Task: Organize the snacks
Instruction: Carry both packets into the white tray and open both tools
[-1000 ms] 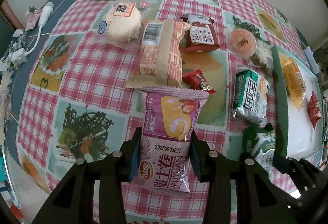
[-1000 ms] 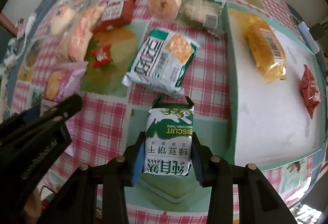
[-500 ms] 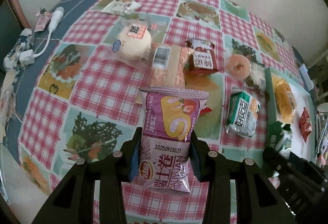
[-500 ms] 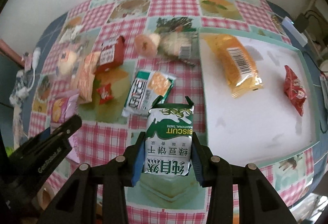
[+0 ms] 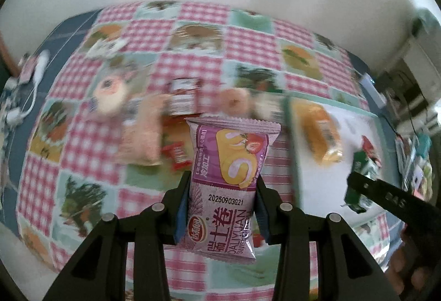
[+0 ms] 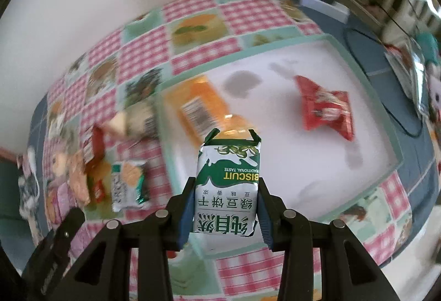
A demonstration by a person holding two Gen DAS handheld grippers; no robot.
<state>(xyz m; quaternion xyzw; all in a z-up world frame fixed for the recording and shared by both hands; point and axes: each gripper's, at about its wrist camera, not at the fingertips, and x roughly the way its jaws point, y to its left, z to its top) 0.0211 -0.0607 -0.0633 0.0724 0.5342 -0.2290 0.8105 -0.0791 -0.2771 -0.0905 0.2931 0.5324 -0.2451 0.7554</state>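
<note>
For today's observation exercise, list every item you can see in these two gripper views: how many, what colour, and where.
Purple roll-cake packet: 1, purple, in the left gripper.
Green biscuit packet: 1, green and white, in the right gripper.
Tray: 1, white with green rim, on the table.
Orange packet: 1, orange, in the tray.
Red packet: 1, red, in the tray.
Cracker packet: 1, green and white, on the cloth.
Tablecloth: 1, pink checked.
Left gripper: 1, black, shut.
Right gripper: 1, black, shut.
</note>
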